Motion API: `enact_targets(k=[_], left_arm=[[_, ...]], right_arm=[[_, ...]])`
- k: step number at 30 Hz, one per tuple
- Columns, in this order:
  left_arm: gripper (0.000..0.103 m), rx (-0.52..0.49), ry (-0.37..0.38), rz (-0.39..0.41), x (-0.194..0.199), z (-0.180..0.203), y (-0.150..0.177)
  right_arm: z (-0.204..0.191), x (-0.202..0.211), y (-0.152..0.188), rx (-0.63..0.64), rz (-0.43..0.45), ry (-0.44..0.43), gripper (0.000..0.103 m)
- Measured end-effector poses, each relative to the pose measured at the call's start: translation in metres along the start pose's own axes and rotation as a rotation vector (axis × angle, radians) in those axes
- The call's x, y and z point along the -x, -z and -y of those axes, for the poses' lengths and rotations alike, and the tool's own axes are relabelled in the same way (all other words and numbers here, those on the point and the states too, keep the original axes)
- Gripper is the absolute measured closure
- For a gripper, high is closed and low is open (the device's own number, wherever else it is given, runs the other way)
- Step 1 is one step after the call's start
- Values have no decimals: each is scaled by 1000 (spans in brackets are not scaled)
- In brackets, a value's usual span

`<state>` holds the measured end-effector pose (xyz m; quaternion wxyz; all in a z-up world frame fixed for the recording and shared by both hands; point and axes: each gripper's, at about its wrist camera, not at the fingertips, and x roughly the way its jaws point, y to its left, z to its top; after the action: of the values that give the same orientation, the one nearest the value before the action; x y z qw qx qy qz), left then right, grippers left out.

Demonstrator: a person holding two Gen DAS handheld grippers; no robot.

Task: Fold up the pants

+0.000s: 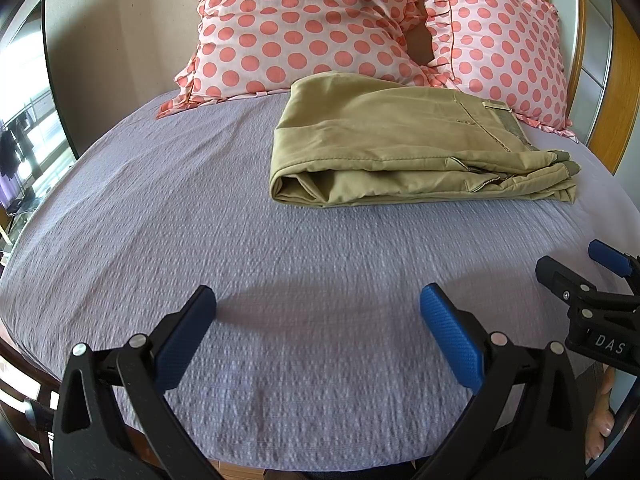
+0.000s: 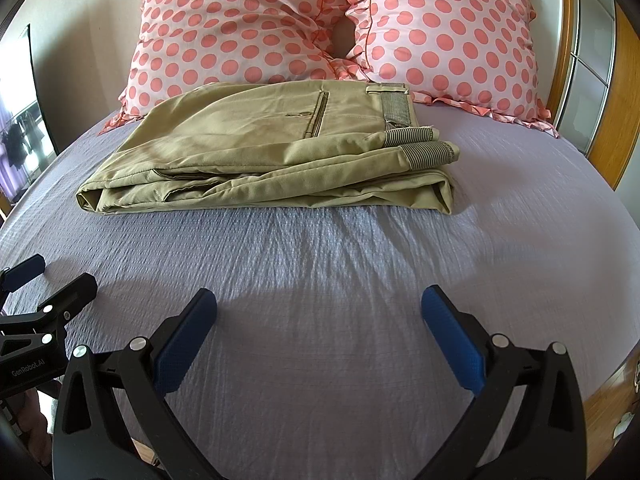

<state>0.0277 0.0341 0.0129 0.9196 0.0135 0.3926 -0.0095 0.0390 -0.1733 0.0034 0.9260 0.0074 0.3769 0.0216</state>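
Bed: lilac textured sheet point(image 2: 320, 280), 2 polka-dot pillows point(image 2: 240, 24) at head.
Pants: khaki pants point(image 2: 272, 152) folded flat, lying just before pillows.
Left gripper point(image 1: 318, 316): wide, empty.
Right gripper point(image 2: 319, 316): wide, empty.

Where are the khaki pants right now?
The folded khaki pants lie on the lilac bedspread, just in front of the two polka-dot pillows; centre in the right wrist view, upper right in the left wrist view.

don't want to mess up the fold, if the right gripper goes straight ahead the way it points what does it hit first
Most likely the folded pants: the open right gripper points across bare bedspread at their near edge, though a downward tilt could meet bedspread first.
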Motion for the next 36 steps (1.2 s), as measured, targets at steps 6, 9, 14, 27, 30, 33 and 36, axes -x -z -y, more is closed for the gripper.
enact_targets(k=[6, 9, 14, 27, 30, 33, 36], left_arm=[[2, 0, 0, 0, 0, 0, 0], [2, 0, 0, 0, 0, 0, 0], [2, 0, 0, 1, 0, 0, 0], [2, 1, 0, -1, 0, 1, 0], [2, 1, 0, -1, 0, 0, 0], [2, 0, 1, -1, 0, 1, 0], [2, -7, 11, -2, 0, 1, -1]], right_arm=[[0, 0, 0, 0, 0, 0, 1], [0, 0, 0, 0, 0, 0, 1], [0, 0, 0, 0, 0, 0, 1], [0, 0, 0, 0, 0, 0, 1], [0, 0, 0, 1, -1, 0, 1], [0, 0, 0, 0, -1, 1, 1], [0, 0, 0, 0, 0, 1, 1]])
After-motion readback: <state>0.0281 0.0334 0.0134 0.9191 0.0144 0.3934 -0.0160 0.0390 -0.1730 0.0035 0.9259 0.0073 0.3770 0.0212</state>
